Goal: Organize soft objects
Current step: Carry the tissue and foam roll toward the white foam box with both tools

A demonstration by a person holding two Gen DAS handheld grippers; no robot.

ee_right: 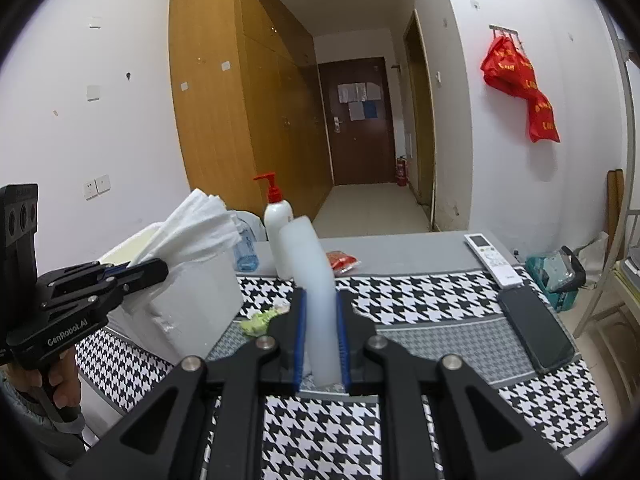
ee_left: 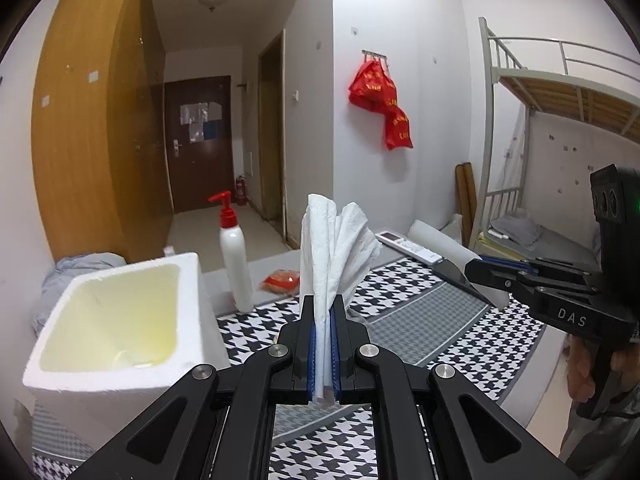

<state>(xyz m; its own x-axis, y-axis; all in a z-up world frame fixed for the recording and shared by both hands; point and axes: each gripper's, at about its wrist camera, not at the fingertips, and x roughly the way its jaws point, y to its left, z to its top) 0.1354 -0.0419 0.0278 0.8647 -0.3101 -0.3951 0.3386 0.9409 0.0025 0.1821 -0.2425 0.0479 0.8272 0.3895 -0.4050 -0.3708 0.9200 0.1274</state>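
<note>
We note the setting first: a table under a houndstooth cloth (ee_right: 420, 300), with a white foam box (ee_left: 120, 320) standing open at its left side. Its yellowish inside looks empty apart from a faint scrap at the bottom, so as far as we can judge nothing soft has been put away yet.

Behind the box stands a pump bottle (ee_left: 235, 256) with a red top; a remote control (ee_right: 494, 258) and a dark phone (ee_right: 538, 330) lie well apart on the right side of the cloth. A small red packet (ee_right: 342, 261) sits near the far edge, and a crumpled greenish scrap (ee_right: 260, 320) lies on the cloth just beside the box — probably still to be dealt with.

Left gripper (ee_left: 324, 320): jaws pressed together on a folded paper towel (ee_left: 336, 248), which fans out above the pads, clear of the table and near the box rim.

Right gripper (ee_right: 320, 320): jaws pinching a white foam sheet (ee_right: 312, 280), a translucent curved strip standing up between the pads, also off the cloth.

Our reading: both soft items are picked up and in the air; placing them — presumably into the box — remains, as does the scrap.
</note>
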